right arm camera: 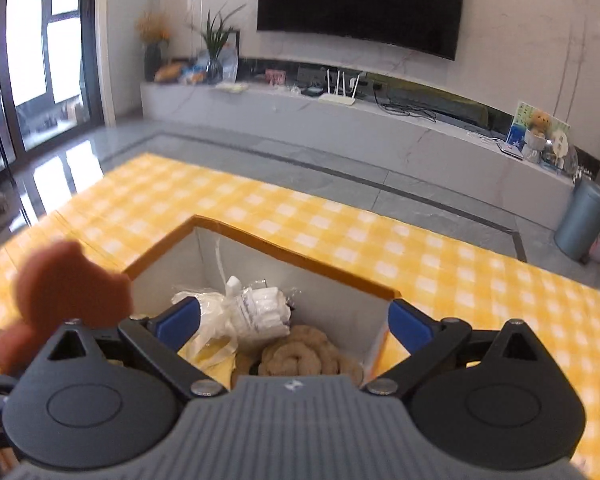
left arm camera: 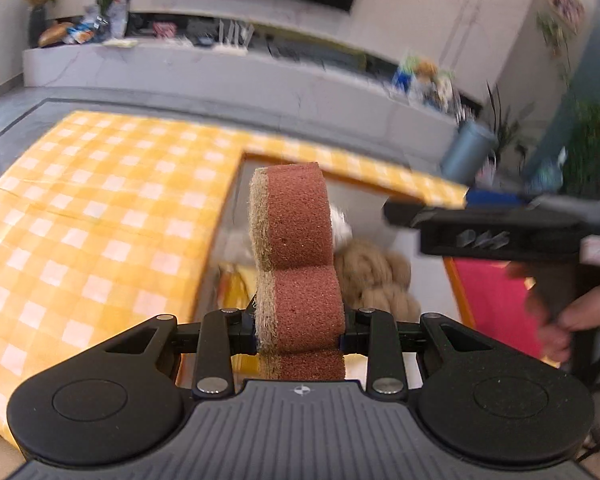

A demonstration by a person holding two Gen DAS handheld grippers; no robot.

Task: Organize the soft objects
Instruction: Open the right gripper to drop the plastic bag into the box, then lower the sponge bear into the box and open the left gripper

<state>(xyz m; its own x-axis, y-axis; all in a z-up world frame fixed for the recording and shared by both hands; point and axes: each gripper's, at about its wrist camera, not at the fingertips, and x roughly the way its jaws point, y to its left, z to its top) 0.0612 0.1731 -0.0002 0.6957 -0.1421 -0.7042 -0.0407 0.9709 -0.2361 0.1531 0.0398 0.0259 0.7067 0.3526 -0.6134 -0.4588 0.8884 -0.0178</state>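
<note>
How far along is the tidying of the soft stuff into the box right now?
Partly done. Already in the box: a tan braided soft item and a white plastic-wrapped bundle. In hand: the left hand-held gripper is clamped on a reddish-brown sponge, held over the box. The right hand-held gripper is open and empty above the box. Left: dropping the sponge in. No other loose items show on the yellow checked cloth.

Yellow-and-white check on the cloth (right arm camera: 340, 232) over the counter. Orange rim, white inside walls on the box (right arm camera: 300, 258). Reddish-brown foam with a tan fibrous backing on the sponge (left arm camera: 296, 236). Beige rope coil (right arm camera: 300, 354), white bundle in clear plastic (right arm camera: 256, 312). Blue pads on the black right claw (right arm camera: 294, 326).
</note>
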